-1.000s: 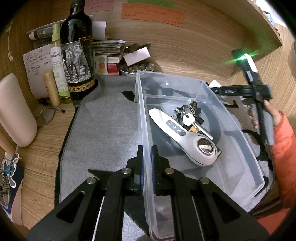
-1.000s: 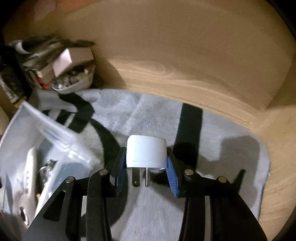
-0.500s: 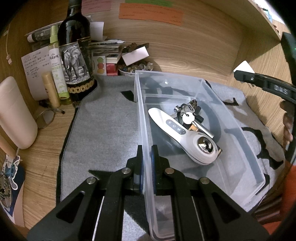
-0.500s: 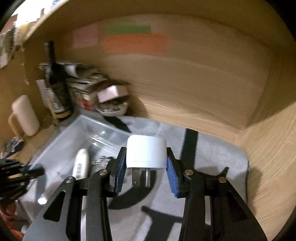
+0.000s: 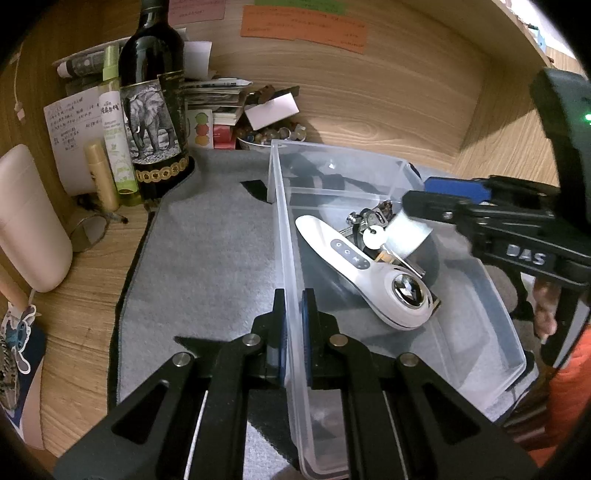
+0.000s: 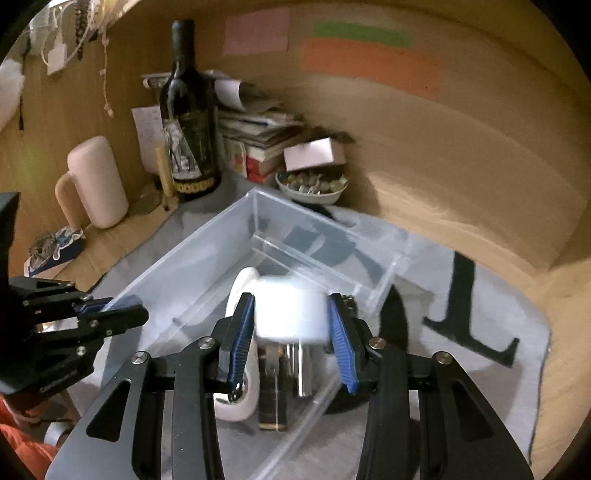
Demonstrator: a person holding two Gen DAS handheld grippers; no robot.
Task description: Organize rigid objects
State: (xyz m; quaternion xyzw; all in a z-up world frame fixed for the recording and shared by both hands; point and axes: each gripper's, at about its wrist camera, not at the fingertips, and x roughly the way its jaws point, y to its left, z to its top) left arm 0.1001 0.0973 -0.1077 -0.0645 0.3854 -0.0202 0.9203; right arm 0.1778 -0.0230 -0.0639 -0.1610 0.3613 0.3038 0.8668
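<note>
Right claw (image 6: 291,325), clamped on the white plug adapter (image 6: 290,312), has swung from over the grey mat to above the clear bin (image 5: 491,295), so drop-in looks next; left claw (image 5: 291,317) stays pinched on the bin's wall.

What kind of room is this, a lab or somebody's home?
Most likely a home desk nook: a wine bottle stands in the wooden corner beside stacked books, with paper notes stuck on the wall.

Clear glossy plastic bin (image 5: 461,295), matt grey felt mat (image 5: 207,258), wood-grain desk (image 5: 85,280), glossy glass bottle (image 5: 153,74)
</note>
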